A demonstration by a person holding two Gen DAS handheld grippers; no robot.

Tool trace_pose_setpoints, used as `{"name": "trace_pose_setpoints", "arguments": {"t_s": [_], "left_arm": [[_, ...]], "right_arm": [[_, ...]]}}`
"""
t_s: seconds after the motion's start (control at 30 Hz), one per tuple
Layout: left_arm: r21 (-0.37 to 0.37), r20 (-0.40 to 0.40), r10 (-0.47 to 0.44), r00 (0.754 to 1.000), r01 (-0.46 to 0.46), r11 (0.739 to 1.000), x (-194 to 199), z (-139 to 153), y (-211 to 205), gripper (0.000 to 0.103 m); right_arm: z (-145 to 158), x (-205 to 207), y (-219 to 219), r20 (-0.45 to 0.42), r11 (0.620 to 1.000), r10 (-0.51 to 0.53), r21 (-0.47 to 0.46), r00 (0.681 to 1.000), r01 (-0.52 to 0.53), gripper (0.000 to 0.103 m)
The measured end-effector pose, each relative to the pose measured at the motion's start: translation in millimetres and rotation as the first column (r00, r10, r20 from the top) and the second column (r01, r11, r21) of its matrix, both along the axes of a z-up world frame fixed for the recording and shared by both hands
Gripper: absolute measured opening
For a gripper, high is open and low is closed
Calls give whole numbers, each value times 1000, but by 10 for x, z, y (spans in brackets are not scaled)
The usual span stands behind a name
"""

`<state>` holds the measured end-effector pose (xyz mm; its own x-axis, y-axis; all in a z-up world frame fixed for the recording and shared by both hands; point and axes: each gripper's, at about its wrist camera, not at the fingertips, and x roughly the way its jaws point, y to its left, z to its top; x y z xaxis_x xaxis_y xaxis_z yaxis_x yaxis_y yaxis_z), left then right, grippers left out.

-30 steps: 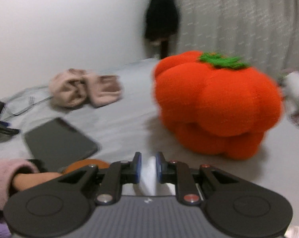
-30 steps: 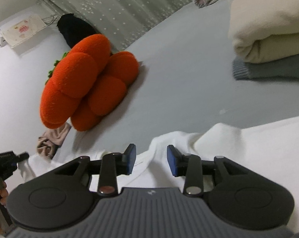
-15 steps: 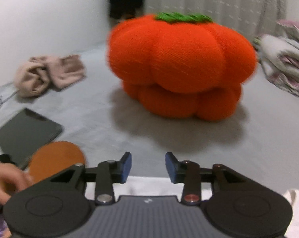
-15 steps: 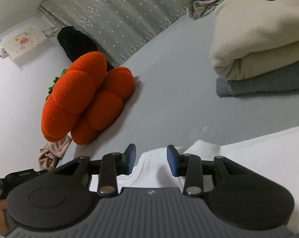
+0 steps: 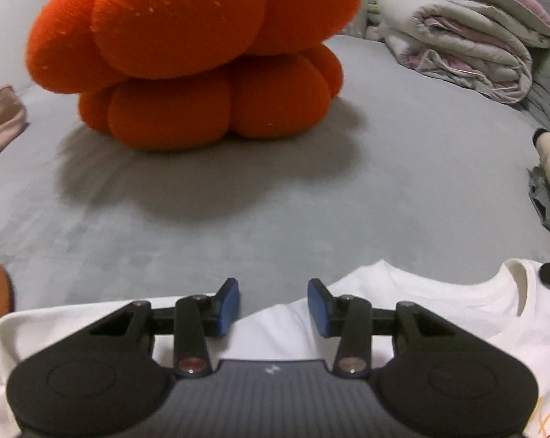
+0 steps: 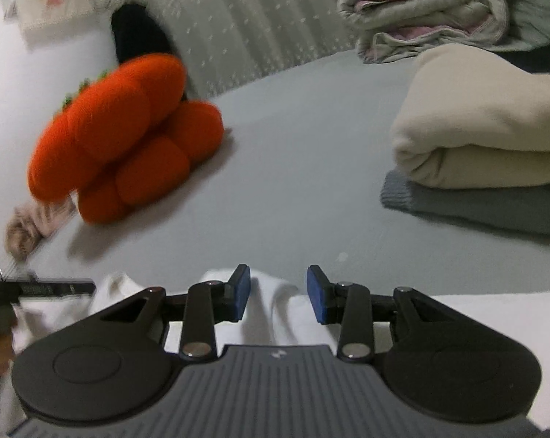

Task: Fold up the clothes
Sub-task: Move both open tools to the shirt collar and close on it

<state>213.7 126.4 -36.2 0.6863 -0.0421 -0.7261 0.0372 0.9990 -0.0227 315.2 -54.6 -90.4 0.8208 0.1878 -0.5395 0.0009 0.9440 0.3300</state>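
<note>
Jaws apart on both my grippers, left (image 5: 273,306) just opened, nothing clamped. White T-shirt (image 5: 439,314) lies flat on the bed (image 5: 275,200) beneath them; a raised fold (image 6: 278,303) sits between the right gripper (image 6: 277,294) jaws. Light, limp, likely to sag: pinch shoulder seams.

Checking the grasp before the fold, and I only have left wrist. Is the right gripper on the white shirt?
Observer: The right gripper is open. A raised fold of the white shirt sits between its fingers, not pinched.
Operator: What's ahead of it?
Observer: Bare grey bed, then off to the right a folded cream garment stacked on a grey-blue one.
Operator: Behind the orange pumpkin pillow?
Observer: A black object against a dotted curtain.
</note>
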Motion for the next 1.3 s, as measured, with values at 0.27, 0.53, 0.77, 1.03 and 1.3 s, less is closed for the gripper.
{"name": "trace_pose_setpoints", "arguments": {"t_s": [0.27,0.53,0.77,1.03,1.3], "left_arm": [[-38,-1,-94,996,94,995,0,54,3,45],[-35,-14,-189,982,188,981,-14,37,-84,52],[12,-28,-221,975,222,975,14,34,-177,51],[24,-10,-226,974,226,974,-32,-8,-266,42],[9,38,-214,976,213,977,-19,21,-208,52]], "right_arm": [[-75,-11,97,-19,990,32,-133,999,-35,40],[-49,-41,163,-33,983,62,-169,997,-67,40],[-39,-49,169,-42,981,82,-174,996,-88,38],[-26,-58,196,-46,977,103,-185,994,-110,31],[-3,-66,192,-7,980,105,-170,994,-105,47]]}}
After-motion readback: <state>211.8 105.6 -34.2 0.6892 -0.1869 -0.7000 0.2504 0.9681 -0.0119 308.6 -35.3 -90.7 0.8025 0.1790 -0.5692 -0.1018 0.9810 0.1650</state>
